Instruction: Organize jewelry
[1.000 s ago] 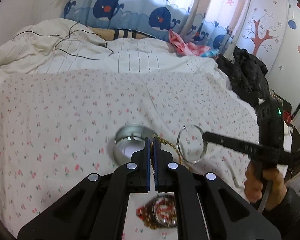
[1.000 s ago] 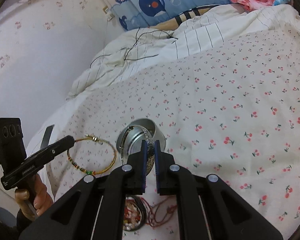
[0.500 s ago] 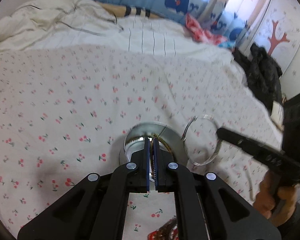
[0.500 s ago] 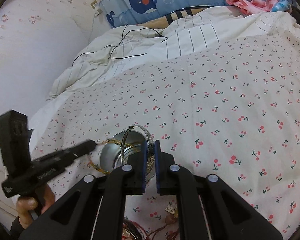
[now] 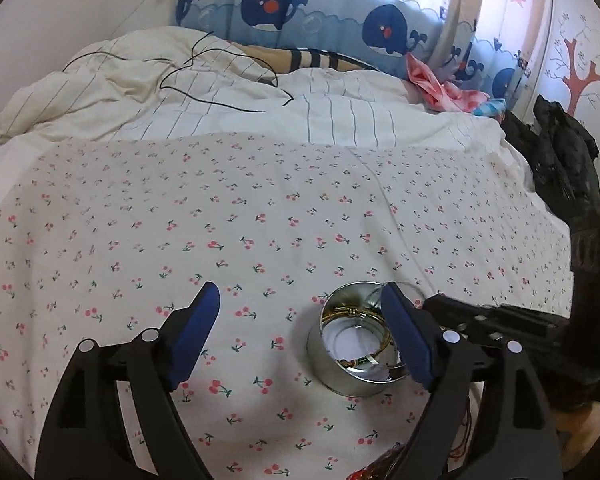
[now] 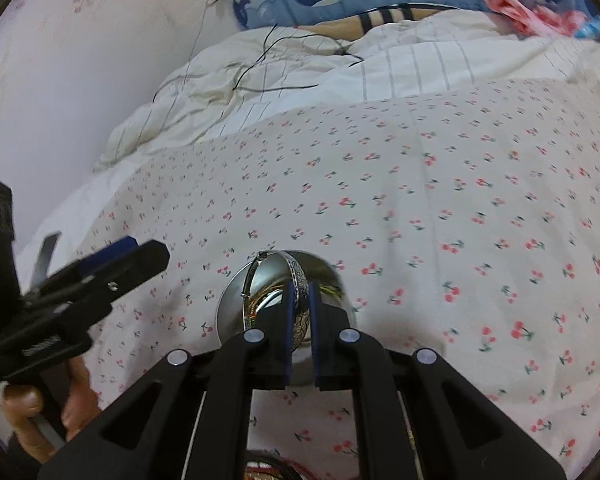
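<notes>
A round silver tin stands on the cherry-print bedsheet. A gold bracelet lies inside it. My left gripper is open and empty, its right finger beside the tin. My right gripper is shut on an engraved silver bangle and holds it upright over the tin. The left gripper also shows at the left of the right wrist view.
More jewelry, red and beaded, lies at the near edge of the sheet, partly hidden. A striped white duvet with a black cable lies at the back. Black clothing is piled at the right.
My left gripper has opened, let the gold bracelet go into the tin and drawn back to the left. My right gripper has brought the silver bangle over the tin.
</notes>
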